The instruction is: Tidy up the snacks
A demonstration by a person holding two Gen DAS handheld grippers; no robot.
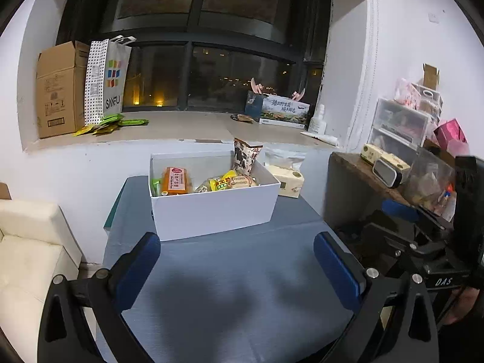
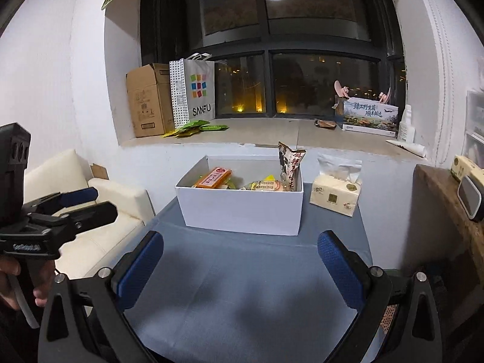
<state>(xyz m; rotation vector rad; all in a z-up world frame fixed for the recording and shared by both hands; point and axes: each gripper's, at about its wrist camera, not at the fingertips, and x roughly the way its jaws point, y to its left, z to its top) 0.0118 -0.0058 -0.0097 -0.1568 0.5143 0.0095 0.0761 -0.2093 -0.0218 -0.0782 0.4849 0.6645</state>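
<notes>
A white box (image 1: 211,208) (image 2: 242,208) stands at the far end of the grey-blue table (image 1: 236,287) (image 2: 242,287). Inside lie an orange packet (image 1: 176,181) (image 2: 213,178), yellow wrapped snacks (image 1: 225,181) (image 2: 266,185) and a tall brown-and-white bag (image 1: 245,155) (image 2: 290,163) standing in the right corner. My left gripper (image 1: 237,261) is open and empty, held above the table in front of the box. My right gripper (image 2: 240,260) is open and empty too, also short of the box. The left gripper also shows at the left edge of the right wrist view (image 2: 77,204).
A tissue pack (image 1: 287,183) (image 2: 337,193) sits right of the box. A cream sofa (image 1: 30,251) (image 2: 99,211) is on the left. A wooden shelf with drawers and clutter (image 1: 402,157) is on the right. The windowsill holds a carton (image 2: 148,99), a paper bag (image 2: 195,89) and green packets (image 2: 193,128).
</notes>
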